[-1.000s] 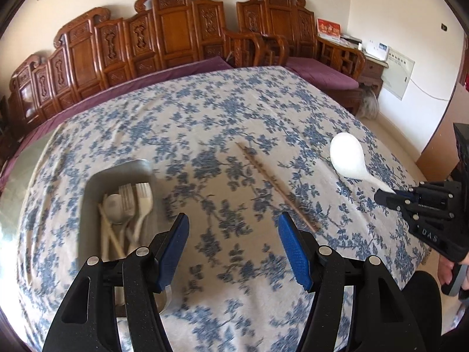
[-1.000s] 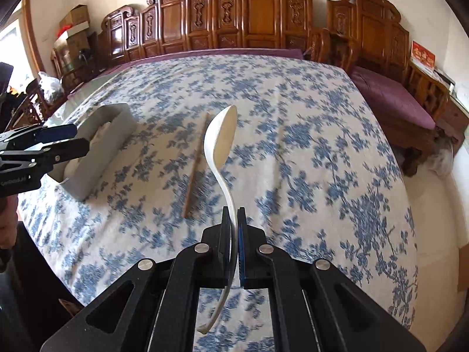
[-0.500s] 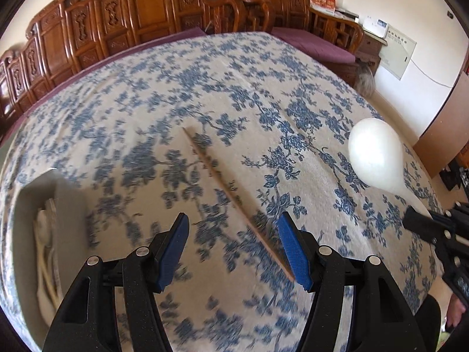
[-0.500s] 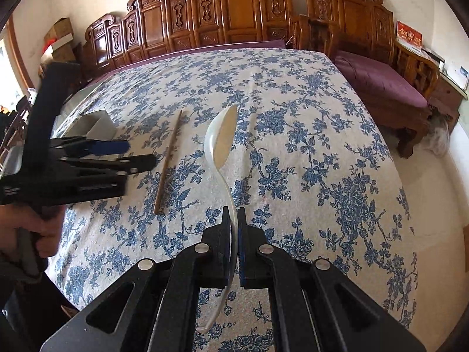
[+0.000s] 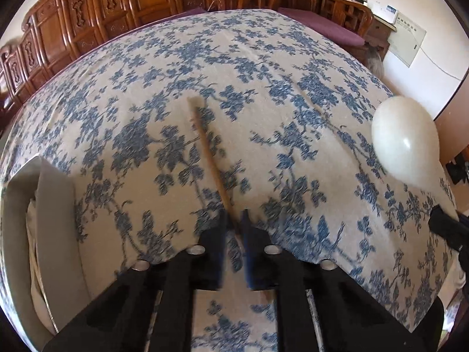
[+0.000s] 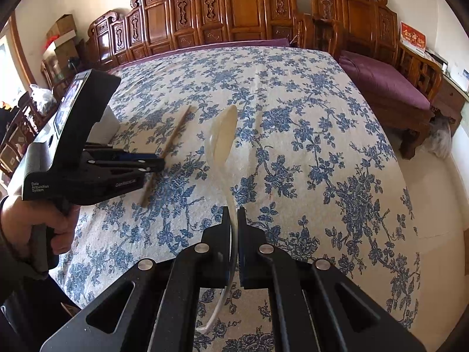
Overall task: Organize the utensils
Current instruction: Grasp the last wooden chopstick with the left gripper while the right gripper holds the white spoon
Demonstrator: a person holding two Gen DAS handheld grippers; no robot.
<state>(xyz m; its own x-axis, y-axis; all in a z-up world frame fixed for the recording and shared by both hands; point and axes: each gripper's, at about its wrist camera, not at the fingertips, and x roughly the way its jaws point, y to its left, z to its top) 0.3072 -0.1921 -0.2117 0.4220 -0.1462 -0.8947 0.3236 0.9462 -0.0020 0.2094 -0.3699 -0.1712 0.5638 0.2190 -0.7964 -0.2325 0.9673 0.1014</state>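
Note:
A wooden chopstick (image 5: 209, 152) lies on the blue-flowered tablecloth (image 5: 263, 58). My left gripper (image 5: 233, 226) is down on the cloth with its jaws shut around the chopstick's near end. It also shows in the right wrist view (image 6: 152, 165), over the chopstick (image 6: 173, 140). My right gripper (image 6: 233, 220) is shut on the handle of a white spoon (image 6: 222, 143) and holds it above the table. The spoon bowl (image 5: 406, 139) shows at the right in the left wrist view.
A grey utensil tray (image 5: 55, 220) with white cutlery inside stands at the table's left edge. Carved wooden benches (image 6: 234, 8) with purple cushions (image 6: 387, 79) ring the far and right sides. The table's right edge drops to the floor.
My left gripper has moved forward and down from beside the tray to the chopstick and shut on its near end. My right gripper holds the spoon as before.

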